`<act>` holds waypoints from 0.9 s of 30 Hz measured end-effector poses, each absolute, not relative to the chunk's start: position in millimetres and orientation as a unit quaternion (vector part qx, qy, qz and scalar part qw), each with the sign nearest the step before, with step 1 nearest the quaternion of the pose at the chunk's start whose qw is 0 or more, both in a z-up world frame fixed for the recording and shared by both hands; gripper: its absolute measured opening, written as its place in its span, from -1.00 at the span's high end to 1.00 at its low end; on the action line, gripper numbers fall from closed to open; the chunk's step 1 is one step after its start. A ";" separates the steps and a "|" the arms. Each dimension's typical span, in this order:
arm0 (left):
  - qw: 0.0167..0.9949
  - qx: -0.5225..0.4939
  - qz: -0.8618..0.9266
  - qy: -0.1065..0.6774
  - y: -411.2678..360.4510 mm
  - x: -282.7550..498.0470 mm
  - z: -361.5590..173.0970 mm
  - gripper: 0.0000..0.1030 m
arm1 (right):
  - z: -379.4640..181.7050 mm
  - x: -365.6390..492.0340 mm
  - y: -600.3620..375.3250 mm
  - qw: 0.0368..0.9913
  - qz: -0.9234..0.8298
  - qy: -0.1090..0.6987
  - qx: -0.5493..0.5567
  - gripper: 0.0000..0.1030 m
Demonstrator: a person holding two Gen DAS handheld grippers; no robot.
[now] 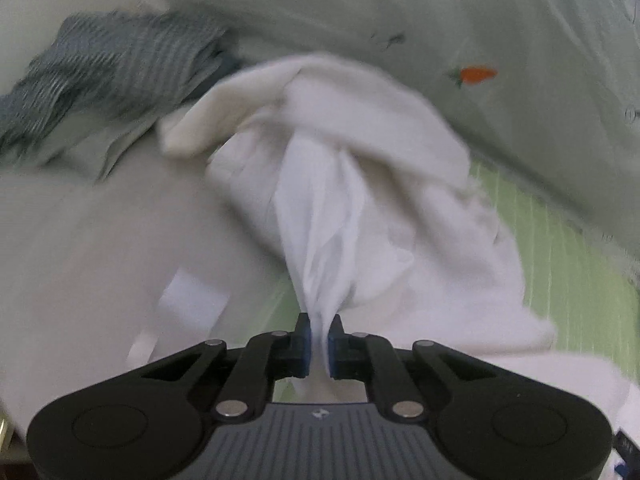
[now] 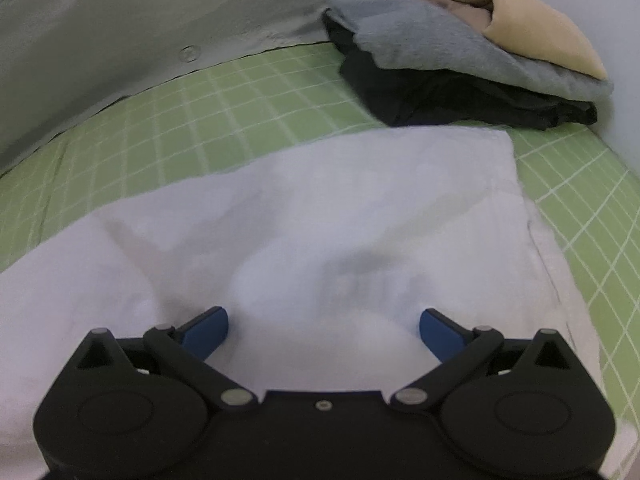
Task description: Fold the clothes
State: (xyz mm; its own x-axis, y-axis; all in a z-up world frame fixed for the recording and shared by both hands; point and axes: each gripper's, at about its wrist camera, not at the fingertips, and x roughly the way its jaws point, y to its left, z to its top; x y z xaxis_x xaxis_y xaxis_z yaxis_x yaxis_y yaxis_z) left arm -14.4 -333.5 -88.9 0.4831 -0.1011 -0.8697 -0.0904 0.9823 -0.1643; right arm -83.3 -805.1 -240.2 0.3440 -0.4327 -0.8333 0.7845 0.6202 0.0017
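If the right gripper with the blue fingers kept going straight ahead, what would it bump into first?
Most likely the white garment lying flat on the green checked mat. The right gripper is open and angled down at it, with nothing between. Depth is hard to judge.

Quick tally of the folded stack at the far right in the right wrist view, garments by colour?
Tan garment: 1
Grey garment: 1
Black garment: 1
Total: 3 visible in the stack; more could be hidden between the layers.

Soft, even indoor light; heavy motion blur in left view, fisheye bending, dark corners.
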 end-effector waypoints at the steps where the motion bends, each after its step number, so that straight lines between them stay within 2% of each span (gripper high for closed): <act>1: 0.847 -0.105 0.002 0.521 -327.1 -25.8 -95.4 0.82 | -240.7 -86.6 -798.7 0.794 -0.377 0.429 0.205 -1.00; 7: 0.802 -0.167 0.017 0.573 -299.9 -66.0 -130.3 0.78 | -240.2 -103.6 -771.4 0.831 -0.279 0.458 0.147 -1.00; 9: 0.806 -0.168 0.011 0.567 -294.8 -68.6 -128.3 0.55 | -238.0 -105.0 -765.7 0.829 -0.274 0.469 0.135 -1.00; 11: 0.812 -0.174 0.004 0.556 -286.7 -68.6 -123.6 0.44 | -235.9 -108.3 -757.6 0.826 -0.273 0.479 0.120 -1.00; 13: 0.817 -0.187 0.001 0.545 -276.1 -66.4 -120.0 0.20 | -233.6 -113.3 -749.5 0.822 -0.277 0.485 0.109 -1.00; 15: 0.825 -0.199 0.005 0.530 -262.2 -62.3 -118.4 -0.20 | -230.7 -121.8 -742.7 0.820 -0.284 0.484 0.111 -1.00; 19: 0.832 -0.223 0.035 0.507 -222.5 -43.6 -122.0 -0.28 | -227.8 -136.0 -731.3 0.813 -0.297 0.480 0.144 -1.00; 21: 0.831 -0.221 0.050 0.507 -203.4 -26.5 -128.2 -0.40 | -229.9 -141.2 -717.8 0.808 -0.293 0.487 0.153 -1.00; 27: 0.831 -0.189 0.042 0.521 -171.6 22.7 -153.6 -0.41 | -230.4 -148.9 -663.3 0.808 -0.289 0.489 0.159 -1.00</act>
